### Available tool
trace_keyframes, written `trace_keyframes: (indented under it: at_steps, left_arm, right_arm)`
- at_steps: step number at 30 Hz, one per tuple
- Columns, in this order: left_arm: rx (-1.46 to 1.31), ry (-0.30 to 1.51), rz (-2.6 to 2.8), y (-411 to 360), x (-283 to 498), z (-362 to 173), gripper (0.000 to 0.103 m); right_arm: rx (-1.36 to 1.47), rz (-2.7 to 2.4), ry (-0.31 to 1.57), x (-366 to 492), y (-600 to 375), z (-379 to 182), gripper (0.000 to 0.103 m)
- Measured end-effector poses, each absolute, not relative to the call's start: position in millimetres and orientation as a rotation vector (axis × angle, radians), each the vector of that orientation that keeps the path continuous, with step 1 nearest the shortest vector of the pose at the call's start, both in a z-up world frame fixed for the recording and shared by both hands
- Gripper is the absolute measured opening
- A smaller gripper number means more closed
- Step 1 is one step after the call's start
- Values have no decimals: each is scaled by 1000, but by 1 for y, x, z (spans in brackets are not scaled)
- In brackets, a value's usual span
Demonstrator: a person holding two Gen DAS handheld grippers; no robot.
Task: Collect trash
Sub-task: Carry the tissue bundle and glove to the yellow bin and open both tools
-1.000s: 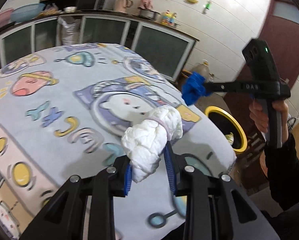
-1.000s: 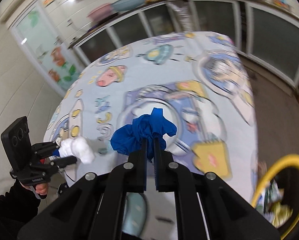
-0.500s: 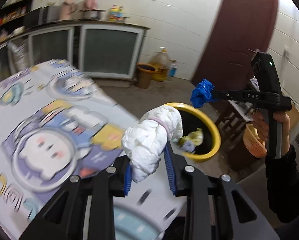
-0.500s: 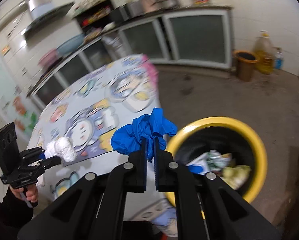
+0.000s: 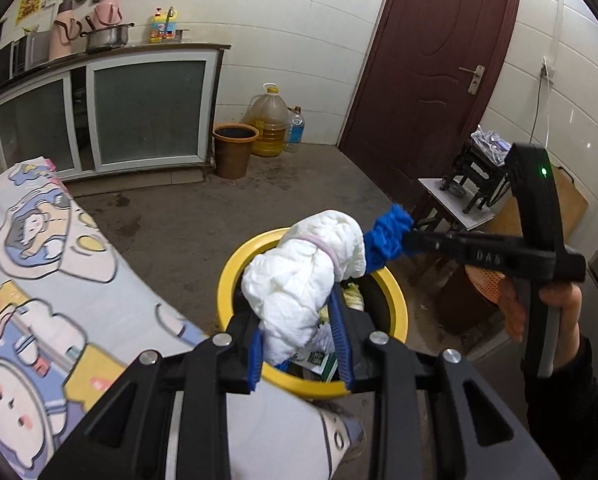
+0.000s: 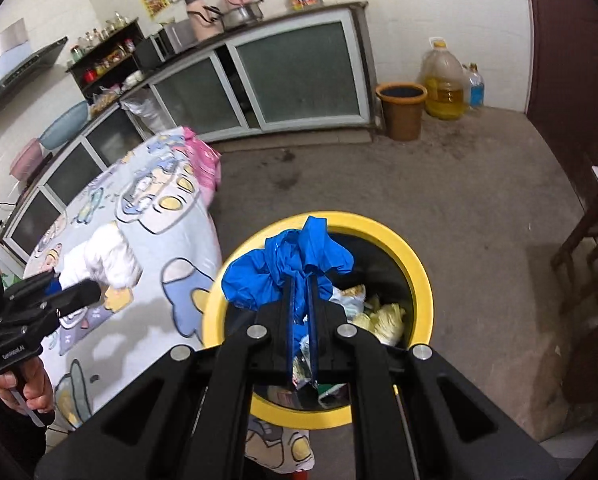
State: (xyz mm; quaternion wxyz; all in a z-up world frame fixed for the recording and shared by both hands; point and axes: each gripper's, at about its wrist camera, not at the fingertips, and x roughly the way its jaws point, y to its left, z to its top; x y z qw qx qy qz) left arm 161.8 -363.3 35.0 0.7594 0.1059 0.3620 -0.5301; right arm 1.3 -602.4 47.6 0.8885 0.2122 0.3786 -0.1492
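A yellow-rimmed bin [image 5: 395, 300] [image 6: 419, 272] stands on the floor beside the table, with several bits of rubbish inside. My left gripper [image 5: 299, 312] is shut on a crumpled white wad [image 5: 303, 276] and holds it over the bin's near rim. In the right wrist view that wad [image 6: 103, 256] still appears over the table edge. My right gripper [image 6: 301, 280] is shut on a crumpled blue glove [image 6: 291, 264] above the bin's mouth. The left wrist view shows this blue glove [image 5: 389, 236] just right of the white wad, almost touching it.
A table with a cartoon-print cloth [image 5: 39, 280] [image 6: 159, 216] borders the bin on the left. A brown bucket [image 5: 234, 148], oil jug [image 5: 269, 120] and cabinets [image 5: 147, 108] line the far wall. A dark red door [image 5: 431, 72] and a small wooden table [image 5: 459, 208] stand right.
Both grippers swung off the table toward the bin, still holding their loads. The blue glove now hangs over the bin's mouth and the white wad over its rim.
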Motion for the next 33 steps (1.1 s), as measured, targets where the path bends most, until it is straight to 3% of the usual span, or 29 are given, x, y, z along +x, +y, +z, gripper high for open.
trace_keyframes:
  at_steps: [18,19,21,22,24,26,30,33]
  left_arm:
    - [225,931,-1081,-424,183,-25,28]
    - [221,932,-1077,-425,182,-25,32]
    - [212,930,-1061,-425,182,-26,51]
    - [204,919,-1038,-423,182,-25,68]
    - [191,899,-1020,-418,183,-23,73]
    - [188,895,-1016,-414,183,-21,77]
    - [161,854,-980,-397,179,-12,93]
    - [158,808,-954,-378,175,-1,95]
  right_arm:
    - [517,-345,889,27,-620,-7,7]
    - [524,-348,896,27,-621,-8,8]
    - [534,-362,905,27,-624,-10,8]
    - [538,-371,906,27,-625,-10,9]
    - [547,-384,910,25,-628,-12,21]
    - [536,-397,907,25,-627,-12,44]
    - [537,-413,907,21,-625,-10,49]
    - [530,-460,898,17,-622,-10,79]
